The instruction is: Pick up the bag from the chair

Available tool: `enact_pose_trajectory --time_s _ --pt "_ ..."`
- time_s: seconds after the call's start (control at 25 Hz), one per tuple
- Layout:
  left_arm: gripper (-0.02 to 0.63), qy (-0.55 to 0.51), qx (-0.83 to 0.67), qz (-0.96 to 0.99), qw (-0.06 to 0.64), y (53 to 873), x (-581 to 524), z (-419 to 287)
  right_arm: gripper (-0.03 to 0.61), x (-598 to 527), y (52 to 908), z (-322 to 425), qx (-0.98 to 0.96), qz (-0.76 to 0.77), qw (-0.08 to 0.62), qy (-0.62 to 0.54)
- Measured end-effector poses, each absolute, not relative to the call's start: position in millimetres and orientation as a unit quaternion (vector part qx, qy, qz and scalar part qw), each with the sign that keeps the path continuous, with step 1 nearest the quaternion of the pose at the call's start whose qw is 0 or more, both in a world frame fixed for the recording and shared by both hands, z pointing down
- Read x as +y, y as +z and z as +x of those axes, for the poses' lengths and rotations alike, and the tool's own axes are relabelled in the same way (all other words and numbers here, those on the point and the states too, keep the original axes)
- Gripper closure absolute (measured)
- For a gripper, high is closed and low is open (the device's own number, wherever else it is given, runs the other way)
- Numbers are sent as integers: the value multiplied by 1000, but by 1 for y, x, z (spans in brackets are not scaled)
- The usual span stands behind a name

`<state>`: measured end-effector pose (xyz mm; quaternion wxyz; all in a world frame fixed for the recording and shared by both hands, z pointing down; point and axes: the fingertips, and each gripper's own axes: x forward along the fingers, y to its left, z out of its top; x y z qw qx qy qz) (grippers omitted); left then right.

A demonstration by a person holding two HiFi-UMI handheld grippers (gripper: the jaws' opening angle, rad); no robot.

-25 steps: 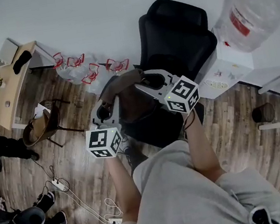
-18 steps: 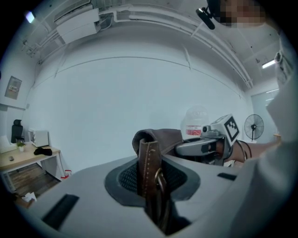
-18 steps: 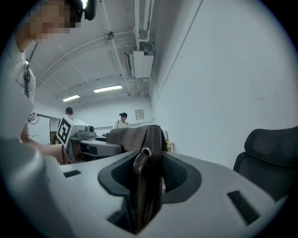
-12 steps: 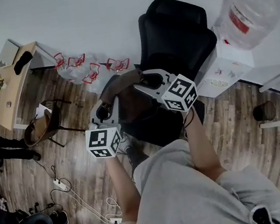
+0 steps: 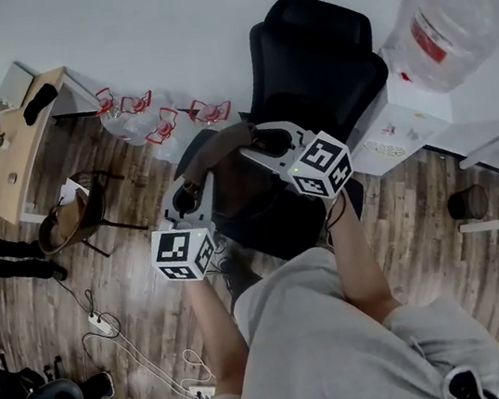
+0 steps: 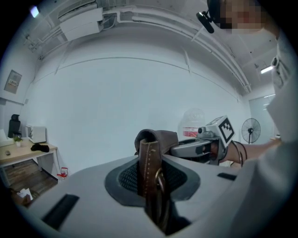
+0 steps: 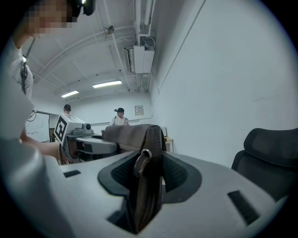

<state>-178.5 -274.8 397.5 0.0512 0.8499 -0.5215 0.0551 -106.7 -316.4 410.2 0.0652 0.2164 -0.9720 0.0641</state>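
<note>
Gripping unchanged over the last second, my left claw (image 6: 150, 179) is clamped on one strapped end of the brown leather bag (image 5: 223, 149) and my right claw (image 7: 148, 179) on the other. It hangs between them, apparently lifted off the black office chair (image 5: 313, 52) beyond, so I judge the pick-up nearly done.

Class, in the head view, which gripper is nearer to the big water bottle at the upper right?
Right. The right gripper, clamped on the bag, lies left of and below the water bottle. The left gripper grips the bag's other end, farther left.
</note>
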Motion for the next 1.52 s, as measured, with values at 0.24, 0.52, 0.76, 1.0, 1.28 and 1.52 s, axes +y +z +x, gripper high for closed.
enact_pose_trajectory --time_s 0.24,0.52,0.76,1.0,1.28,1.52 --pt "540 45 -527 847 59 400 -270 -186 433 -314 413 -115 -973 213 72 57" --pt "543 50 -529 845 67 405 -270 -189 433 -313 417 -118 -973 210 80 55" --pt "545 53 -526 846 69 406 -269 -187 433 -314 418 -118 -972 212 84 55" --pt "548 53 -524 847 70 406 -267 -188 431 -313 418 -119 -971 215 87 53" --pt "548 54 -526 846 70 408 -264 -188 431 -309 421 -119 -971 216 86 55" --pt "548 60 -527 845 69 409 -262 -190 433 -307 423 -121 -972 214 84 58"
